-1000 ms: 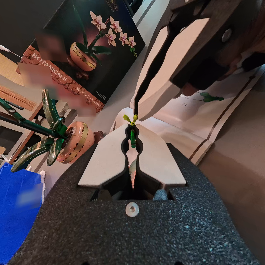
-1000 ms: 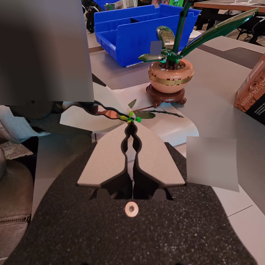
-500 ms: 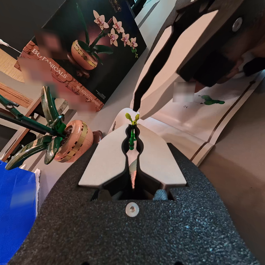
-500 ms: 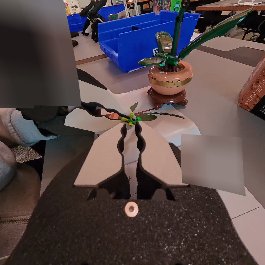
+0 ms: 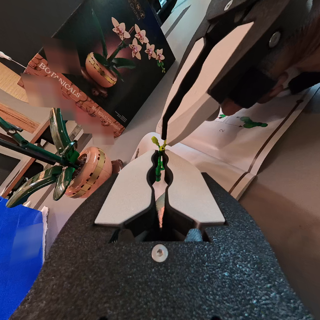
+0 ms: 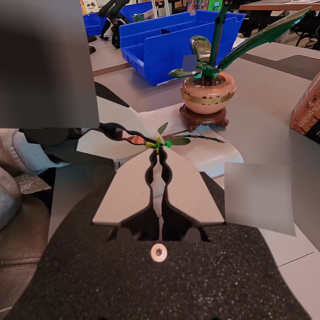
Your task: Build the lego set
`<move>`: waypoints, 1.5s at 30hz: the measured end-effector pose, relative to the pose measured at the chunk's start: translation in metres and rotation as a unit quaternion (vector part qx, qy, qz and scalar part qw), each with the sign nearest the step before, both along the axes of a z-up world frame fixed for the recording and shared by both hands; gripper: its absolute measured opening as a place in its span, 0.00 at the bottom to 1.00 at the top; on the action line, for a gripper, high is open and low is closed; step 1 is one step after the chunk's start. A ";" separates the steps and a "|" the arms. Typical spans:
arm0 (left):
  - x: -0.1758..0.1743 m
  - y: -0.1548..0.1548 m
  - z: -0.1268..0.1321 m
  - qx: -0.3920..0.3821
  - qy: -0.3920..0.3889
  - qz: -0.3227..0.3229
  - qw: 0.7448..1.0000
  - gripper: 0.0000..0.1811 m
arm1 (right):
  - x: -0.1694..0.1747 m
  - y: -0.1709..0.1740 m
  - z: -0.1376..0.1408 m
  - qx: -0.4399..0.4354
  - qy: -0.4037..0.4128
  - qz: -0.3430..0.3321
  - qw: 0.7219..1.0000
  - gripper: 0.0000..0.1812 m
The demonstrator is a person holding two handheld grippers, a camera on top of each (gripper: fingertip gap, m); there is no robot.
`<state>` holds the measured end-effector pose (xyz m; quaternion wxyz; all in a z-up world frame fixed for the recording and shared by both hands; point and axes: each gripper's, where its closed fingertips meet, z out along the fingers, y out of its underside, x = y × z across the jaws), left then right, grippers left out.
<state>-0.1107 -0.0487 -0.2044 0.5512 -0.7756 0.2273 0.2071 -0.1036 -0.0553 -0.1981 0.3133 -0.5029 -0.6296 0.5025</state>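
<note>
The left claw [image 5: 160,153] is closed on a thin green plastic sprig [image 5: 159,168], whose yellow-green buds poke out past its pale, wavy-edged fingertips. The right claw [image 6: 158,152] meets it tip to tip, its jaws nearly together and pinching one small bud of the same sprig [image 6: 158,144]. Both are held over an open instruction booklet [image 5: 233,147] with smooth, curling white pages. Just beyond the booklet stands the partly built flower pot [image 6: 207,97], round and glossy peach with a gold band, on a brown footed base, with long dark green leaves and a bare stem. Behind the pot sits a blue plastic bin [image 6: 155,48]. The dark cardboard set box [image 5: 110,69] stands to one side on the grey table [image 6: 259,124].
</note>
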 end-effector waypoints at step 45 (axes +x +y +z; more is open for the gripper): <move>0.006 -0.005 0.000 -0.007 0.051 -0.026 0.998 0.02 | 0.002 -0.004 -0.005 0.030 -0.011 0.012 0.999 0.02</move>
